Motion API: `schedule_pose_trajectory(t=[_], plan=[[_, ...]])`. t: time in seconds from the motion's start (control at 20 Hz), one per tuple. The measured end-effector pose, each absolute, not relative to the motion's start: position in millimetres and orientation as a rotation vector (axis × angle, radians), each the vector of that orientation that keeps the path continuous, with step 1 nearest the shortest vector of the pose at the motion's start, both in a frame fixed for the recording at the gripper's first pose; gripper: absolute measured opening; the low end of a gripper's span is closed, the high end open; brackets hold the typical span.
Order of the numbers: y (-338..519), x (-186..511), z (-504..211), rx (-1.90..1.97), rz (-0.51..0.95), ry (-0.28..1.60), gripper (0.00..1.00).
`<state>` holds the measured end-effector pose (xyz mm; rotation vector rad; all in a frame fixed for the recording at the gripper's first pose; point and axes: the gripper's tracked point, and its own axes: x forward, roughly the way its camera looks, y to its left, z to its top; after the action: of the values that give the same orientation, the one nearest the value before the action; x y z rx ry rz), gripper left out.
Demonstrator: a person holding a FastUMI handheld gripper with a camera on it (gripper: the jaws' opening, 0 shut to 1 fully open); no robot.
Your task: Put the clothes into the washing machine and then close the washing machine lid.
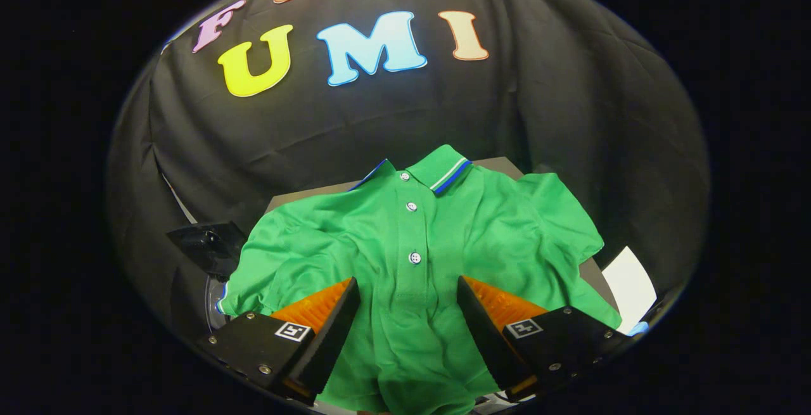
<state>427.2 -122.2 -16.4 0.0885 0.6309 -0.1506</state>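
Observation:
A green polo shirt [418,237] with a blue-and-white striped collar and a buttoned placket lies spread over a grey surface [500,165] ahead of me. My gripper [408,294] hovers over its lower front with the fingers wide apart. The placket runs through the gap between them, and neither finger presses on the cloth. Part of the washing machine [212,247] shows as a dark angled piece and a round rim left of the shirt's sleeve, mostly hidden by the shirt and my left finger.
A white sheet or panel [630,288] sits to the right of the shirt's sleeve. The black cloth wall rises close behind the grey surface.

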Motion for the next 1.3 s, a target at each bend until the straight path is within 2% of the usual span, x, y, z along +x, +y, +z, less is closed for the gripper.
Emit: schedule_pose_trajectory(t=[0.25, 0.35, 0.5, 0.65, 1.0, 1.3], plan=[[-120.4, 426.5, -24.5, -0.036, -0.158, 0.728, 0.91], [-115.2, 423.3, -25.0, -0.024, -0.161, 0.747, 0.76], [-117.5, 423.0, -20.3, -0.025, -0.209, 0.78, 0.16], [-113.8, 421.0, -18.6, -0.031, -0.216, 0.769, 0.05], [-107.8, 416.8, -9.1, 0.011, -0.265, 0.736, 0.02], [-70.1, 400.5, 26.6, 0.005, -0.339, 0.574, 0.02]])
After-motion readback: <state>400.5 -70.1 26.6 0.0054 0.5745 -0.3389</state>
